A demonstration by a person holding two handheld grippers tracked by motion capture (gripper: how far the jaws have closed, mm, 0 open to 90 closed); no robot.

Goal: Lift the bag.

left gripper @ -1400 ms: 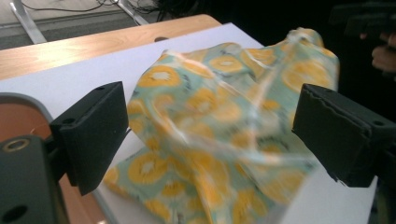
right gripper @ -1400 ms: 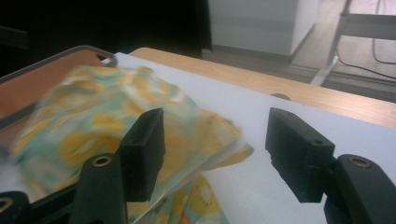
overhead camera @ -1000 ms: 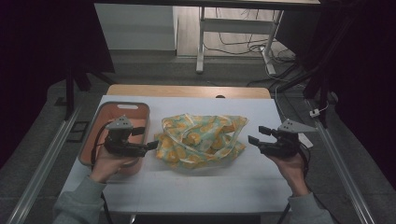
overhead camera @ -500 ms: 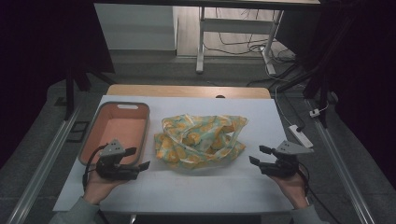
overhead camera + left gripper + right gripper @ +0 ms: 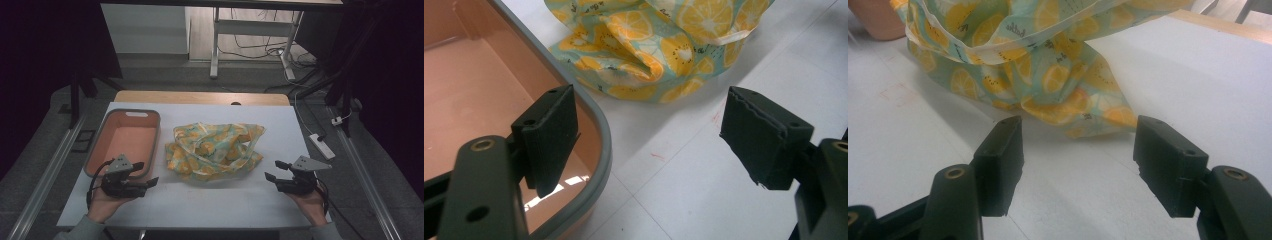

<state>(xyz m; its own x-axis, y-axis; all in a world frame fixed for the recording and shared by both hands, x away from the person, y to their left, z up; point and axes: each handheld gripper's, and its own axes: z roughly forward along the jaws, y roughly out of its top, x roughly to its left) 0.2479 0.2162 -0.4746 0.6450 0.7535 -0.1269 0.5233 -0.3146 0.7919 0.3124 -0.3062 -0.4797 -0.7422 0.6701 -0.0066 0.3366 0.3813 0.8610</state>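
Observation:
A crumpled cloth (image 5: 215, 150) printed with orange and lemon slices on teal lies in the middle of the white table. My left gripper (image 5: 146, 173) rests low at the near corner of the salmon tray (image 5: 127, 114), open and holding nothing. In the left gripper view its jaws (image 5: 649, 115) straddle the tray's grey rim (image 5: 594, 125), with the cloth (image 5: 659, 45) ahead. My right gripper (image 5: 274, 170) is open to the right of the cloth, near the table's front. In the right gripper view, its jaws (image 5: 1078, 127) point at the cloth's (image 5: 1013, 60) near corner without touching it.
The white table top (image 5: 210, 205) ends in a wooden strip at the far edge. A power strip (image 5: 322, 146) and cables lie on the floor to the right. A metal table leg frame stands beyond the table.
Both hands have come down and back toward the table's near edge. The left gripper moved from over the tray to its near corner. Both sets of jaws stayed open.

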